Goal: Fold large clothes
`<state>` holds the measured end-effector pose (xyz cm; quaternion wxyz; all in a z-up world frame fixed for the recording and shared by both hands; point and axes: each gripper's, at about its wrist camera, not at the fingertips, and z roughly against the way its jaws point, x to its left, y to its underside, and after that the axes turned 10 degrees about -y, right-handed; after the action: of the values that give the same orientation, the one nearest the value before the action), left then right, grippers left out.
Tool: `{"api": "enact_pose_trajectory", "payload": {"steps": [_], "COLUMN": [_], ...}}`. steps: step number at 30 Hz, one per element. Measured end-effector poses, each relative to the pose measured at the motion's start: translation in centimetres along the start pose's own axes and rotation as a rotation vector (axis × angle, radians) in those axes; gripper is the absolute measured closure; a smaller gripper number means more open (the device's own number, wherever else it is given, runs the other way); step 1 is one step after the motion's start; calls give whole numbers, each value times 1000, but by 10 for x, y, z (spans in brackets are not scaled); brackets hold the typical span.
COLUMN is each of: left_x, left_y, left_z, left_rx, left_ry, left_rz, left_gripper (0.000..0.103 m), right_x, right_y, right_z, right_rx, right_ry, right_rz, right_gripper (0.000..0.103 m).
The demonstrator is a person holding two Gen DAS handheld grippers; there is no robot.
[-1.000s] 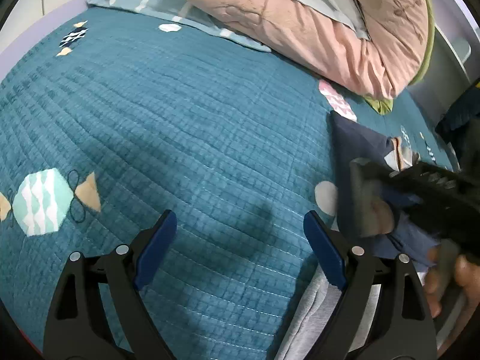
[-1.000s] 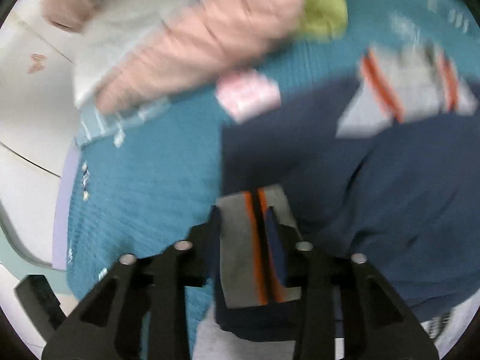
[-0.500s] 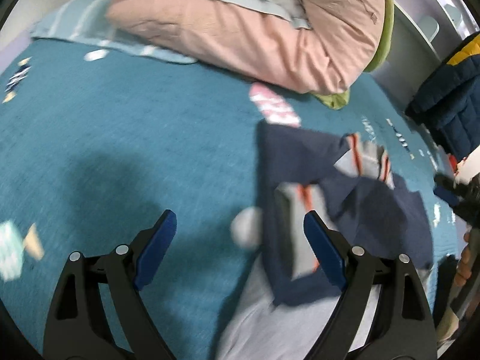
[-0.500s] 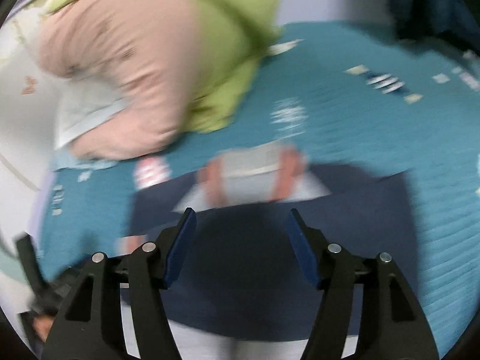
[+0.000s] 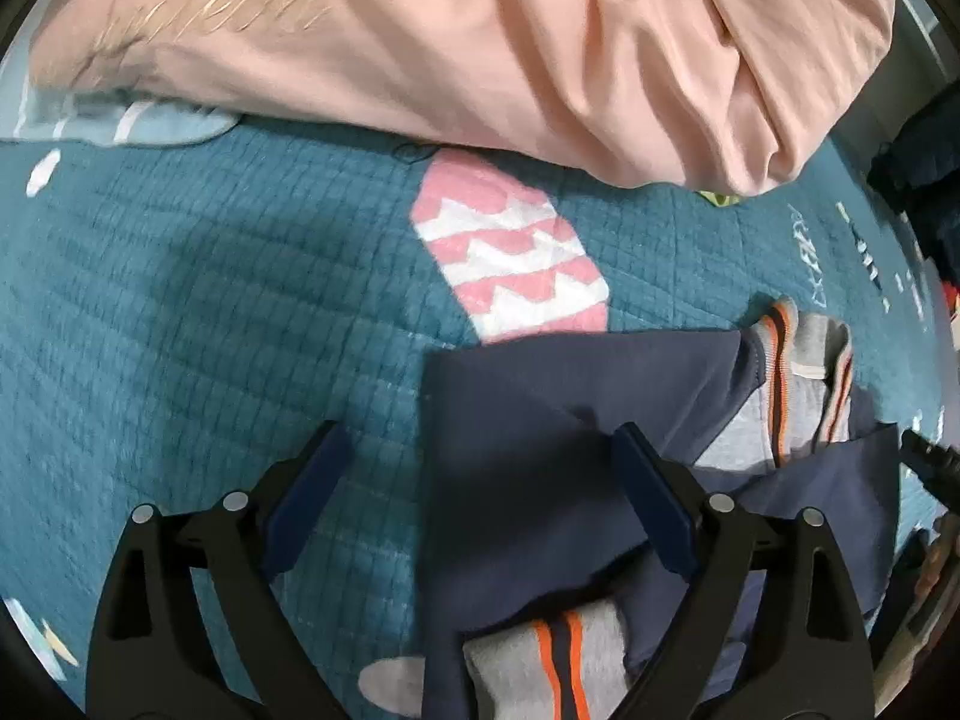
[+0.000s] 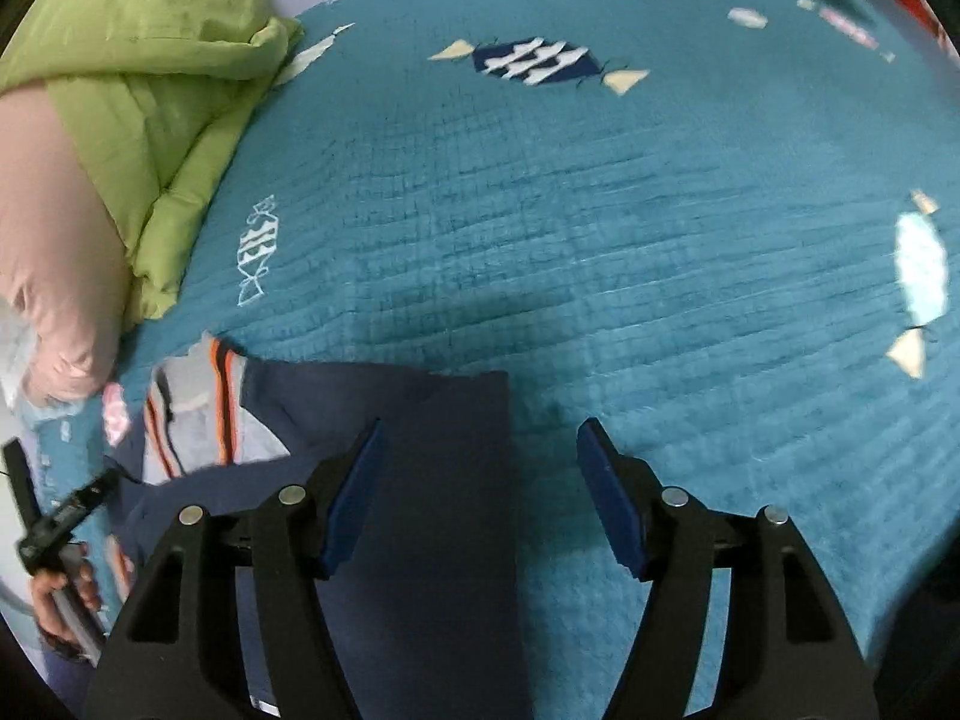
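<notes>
1. A navy top (image 5: 540,420) with grey, orange-striped trim lies part-folded on a teal quilt (image 5: 210,312), just below a pink pillow (image 5: 480,48); both sides appear turned inward over the middle.
2. The left gripper (image 5: 474,492) hangs over the top's left edge, jaws apart, nothing clamped.
3. The right gripper (image 6: 480,492) hovers over the top's right edge (image 6: 504,420), jaws wide and empty, one blue pad above cloth and one above quilt.
4. Judged stage: between folds; the next move likely calls for pinching the two far corners and drawing them toward the hem.
5. The hem and lower body are cut off behind the grippers; the right view is blurred, and the green bedding (image 6: 150,60) runs out of frame.
</notes>
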<state>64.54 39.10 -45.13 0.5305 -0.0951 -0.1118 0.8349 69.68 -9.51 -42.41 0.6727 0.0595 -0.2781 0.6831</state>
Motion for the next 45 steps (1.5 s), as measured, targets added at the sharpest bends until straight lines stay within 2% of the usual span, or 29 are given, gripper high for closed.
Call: {"api": "enact_pose_trajectory", "payload": {"steps": [3, 5, 6, 7, 11, 16, 20, 24, 25, 27, 29, 30, 31, 33, 35, 39, 45], "left_x": [-4, -6, -7, -7, -12, -17, -23, -18, -19, -21, -20, -19, -18, -24, -29, -22, -23], "left_y": [-1, 1, 1, 2, 3, 2, 0, -4, -4, -1, 2, 3, 5, 9, 12, 13, 29], "left_z": [-2, -3, -3, -3, 0, 3, -4, -4, -3, 2, 3, 3, 4, 11, 21, 46, 97], "left_rx": [6, 4, 3, 6, 10, 24, 30, 50, 41, 9, -8, -14, -23, -48, -88, -113, -169], "left_ry": [-9, -12, -12, -16, -15, 29, 7, 31, 18, 12, 6, 10, 22, 36, 16, 97, 177], "left_rz": [-10, -23, -27, -31, -45, -58, -55, -22, -29, -55, -54, -45, -40, -66, -99, -65, -84], "left_gripper": [14, 14, 14, 16, 24, 45, 45, 46, 56, 65, 68, 73, 83, 91, 92, 93, 93], "right_x": [-2, -3, -2, -3, -6, -9, -12, -12, -12, -11, -11, -11, -10, -6, -3, 3, 17], "right_y": [-3, -2, -1, 0, 3, 3, 2, 3, 3, 4, 6, 7, 8, 10, 11, 12, 23], "right_z": [-11, -17, -20, -22, -27, -27, -30, -31, -30, -30, -29, -28, -26, -22, -16, 7, 43], "right_rx": [32, 59, 75, 90, 95, 85, 84, 80, 78, 73, 61, 58, 47, 35, 18, -27, -58], "right_ry": [-48, -62, -73, -82, -92, -145, -157, -161, -161, -154, -160, -167, -168, -158, -160, -191, -226], "right_rz": [-14, -18, -22, -25, -32, -59, -80, -75, -70, -60, -54, -53, -41, -17, -9, -7, 7], "right_gripper": [41, 50, 62, 64, 66, 66, 66, 66, 66, 81, 90, 96, 97, 98, 98, 99, 99]}}
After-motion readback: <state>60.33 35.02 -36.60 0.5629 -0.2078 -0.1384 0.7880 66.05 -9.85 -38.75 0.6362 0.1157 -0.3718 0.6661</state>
